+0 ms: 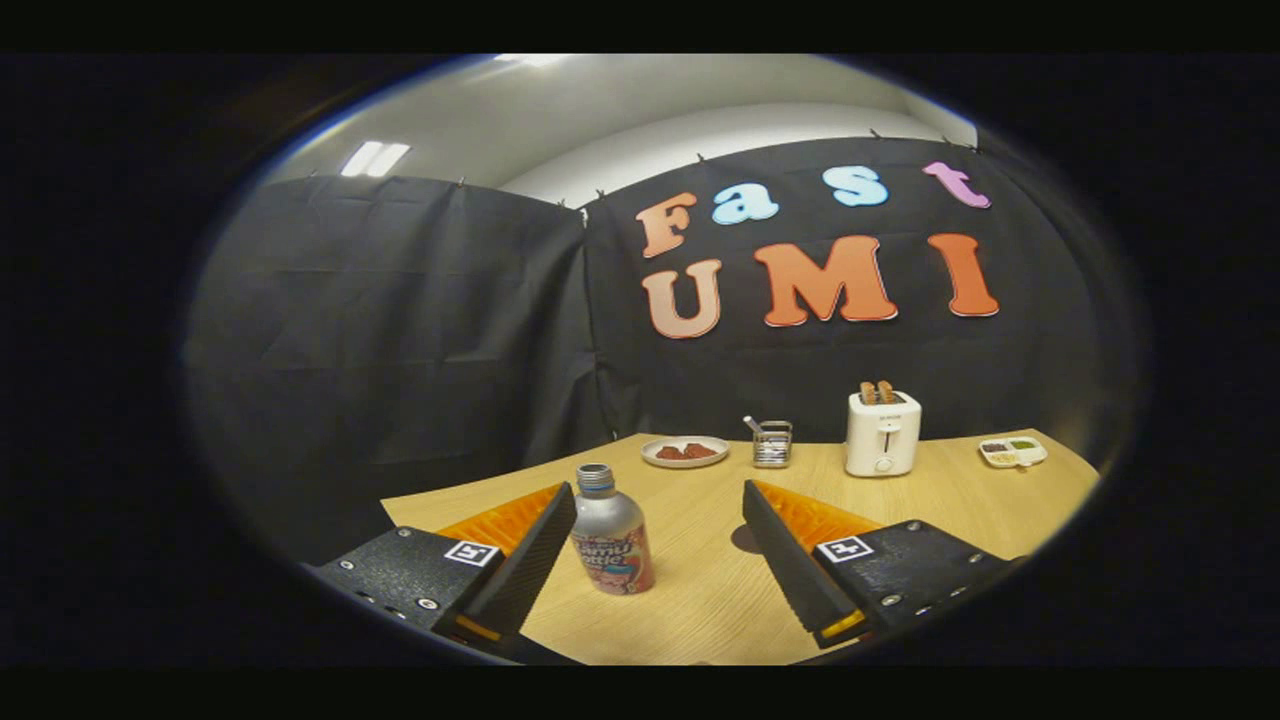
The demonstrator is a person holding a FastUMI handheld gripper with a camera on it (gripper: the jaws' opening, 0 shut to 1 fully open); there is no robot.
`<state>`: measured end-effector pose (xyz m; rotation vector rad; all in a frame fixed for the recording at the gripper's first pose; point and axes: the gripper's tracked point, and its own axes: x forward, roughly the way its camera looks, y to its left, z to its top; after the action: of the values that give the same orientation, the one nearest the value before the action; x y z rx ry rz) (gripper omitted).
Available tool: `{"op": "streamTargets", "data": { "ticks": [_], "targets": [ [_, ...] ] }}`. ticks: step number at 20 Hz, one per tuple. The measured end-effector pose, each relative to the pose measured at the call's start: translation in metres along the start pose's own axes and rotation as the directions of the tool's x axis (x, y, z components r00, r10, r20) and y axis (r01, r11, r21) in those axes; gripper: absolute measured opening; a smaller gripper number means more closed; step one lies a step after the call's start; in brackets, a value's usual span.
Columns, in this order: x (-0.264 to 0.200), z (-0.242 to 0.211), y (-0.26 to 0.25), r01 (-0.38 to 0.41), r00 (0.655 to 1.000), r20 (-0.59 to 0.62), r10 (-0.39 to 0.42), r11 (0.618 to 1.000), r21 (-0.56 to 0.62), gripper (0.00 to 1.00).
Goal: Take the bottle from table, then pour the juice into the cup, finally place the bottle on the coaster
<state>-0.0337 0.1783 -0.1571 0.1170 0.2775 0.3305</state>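
A silver bottle (610, 535) with a printed label and an uncapped neck stands upright on the wooden table (700, 590). It sits between my fingers, close against the inner side of the left finger (525, 565) and well apart from the right finger (790, 560). My gripper (660, 492) is open, its jaws spread wide, with nothing pressed between them. A dark round patch (745, 540) lies on the table beside the right finger, mostly hidden by it; I cannot tell what it is.
Along the table's far edge stand a plate (685, 451) with brownish food, a small metal holder (771, 443) with a utensil, a white toaster (882, 432) with toast in it, and a small divided dish (1013, 452). Black cloth walls the booth behind.
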Motion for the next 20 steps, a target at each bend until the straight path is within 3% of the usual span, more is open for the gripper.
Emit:
{"op": "streamTargets", "data": {
  "ticks": [7, 20],
  "targets": [
    [0.022, -0.039, 0.028, -0.018, 0.997, -0.071, 0.018, 1.000, 0.012, 0.99],
    [0.060, -0.096, 0.044, 0.072, 0.976, -0.209, -0.056, 0.995, 0.067, 0.99]
  ]
}}
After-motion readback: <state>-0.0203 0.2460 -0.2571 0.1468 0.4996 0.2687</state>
